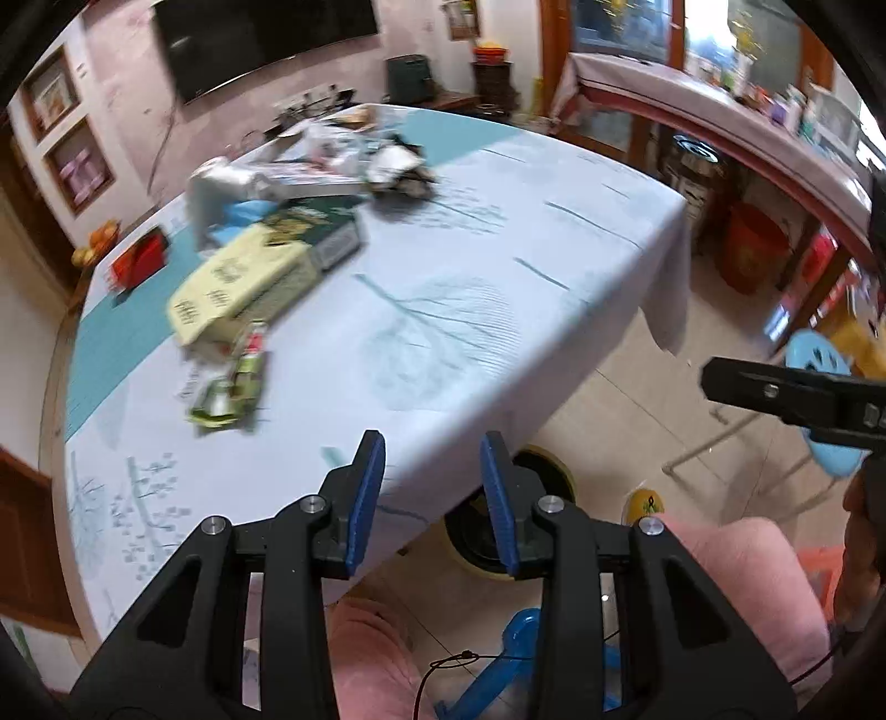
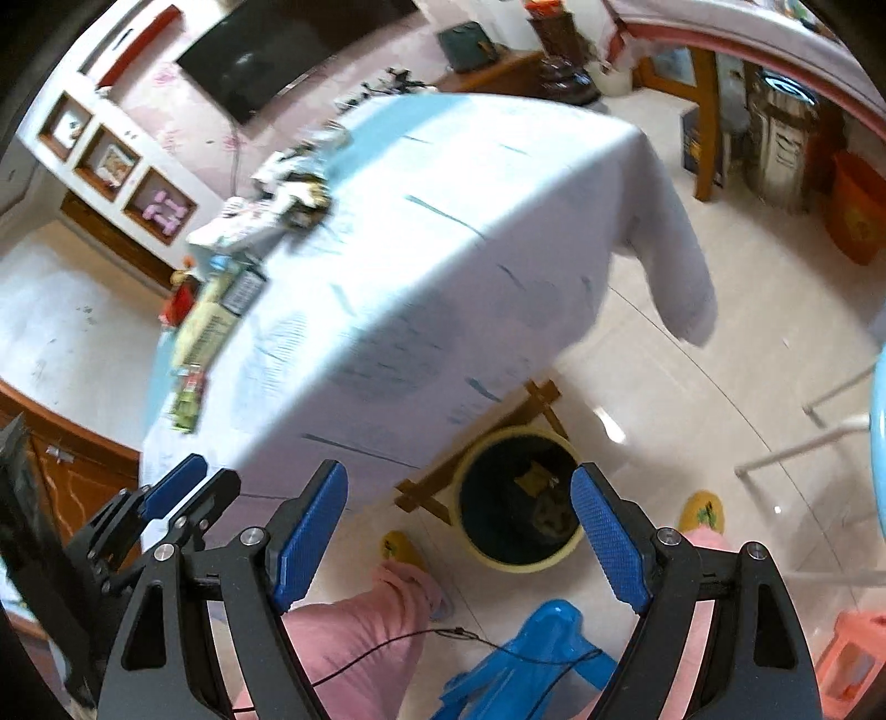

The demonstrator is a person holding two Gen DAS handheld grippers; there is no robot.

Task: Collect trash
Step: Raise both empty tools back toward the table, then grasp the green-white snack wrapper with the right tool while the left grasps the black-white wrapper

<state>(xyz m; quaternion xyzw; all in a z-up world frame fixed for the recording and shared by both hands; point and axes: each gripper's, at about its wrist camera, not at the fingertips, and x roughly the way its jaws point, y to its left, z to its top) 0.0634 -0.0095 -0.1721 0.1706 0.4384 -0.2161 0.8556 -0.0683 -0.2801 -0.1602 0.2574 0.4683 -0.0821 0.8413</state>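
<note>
Trash is seen strewn along the bench's [image 1: 498, 310] far-left side: a green crumpled wrapper [image 1: 227, 396] lies nearest the near-left edge, with a pale yellow box [image 1: 238, 288] just behind it and a dark green box [image 1: 321, 230] touching that one. Farther back, toward the far corner, a heap of white and dark paper scraps [image 1: 387, 166] is piled; detail there is blurred. A small red item [image 1: 141, 260] is set at the left edge, on the teal strip of the cloth.

A yellow-rimmed bin [image 2: 518, 498] with a dark liner is placed on the floor under the bench's near edge; a few scraps are seen inside it.

The left tool [image 1: 433, 501] is held above the bench's near edge, its blue pads set narrowly apart with nothing between them. The right tool [image 2: 462, 534] is held over the floor beside the bin, its blue pads spread wide and nothing gripped.

The bench is covered by a pale cloth printed with tree motifs, one corner draped loose at the right. Pink-clad legs [image 2: 360, 637] and yellow slippers [image 2: 703, 512] are seen below, beside a blue plastic stool [image 2: 531, 659]. A dark screen [image 1: 260, 39] is mounted on the far wall.
</note>
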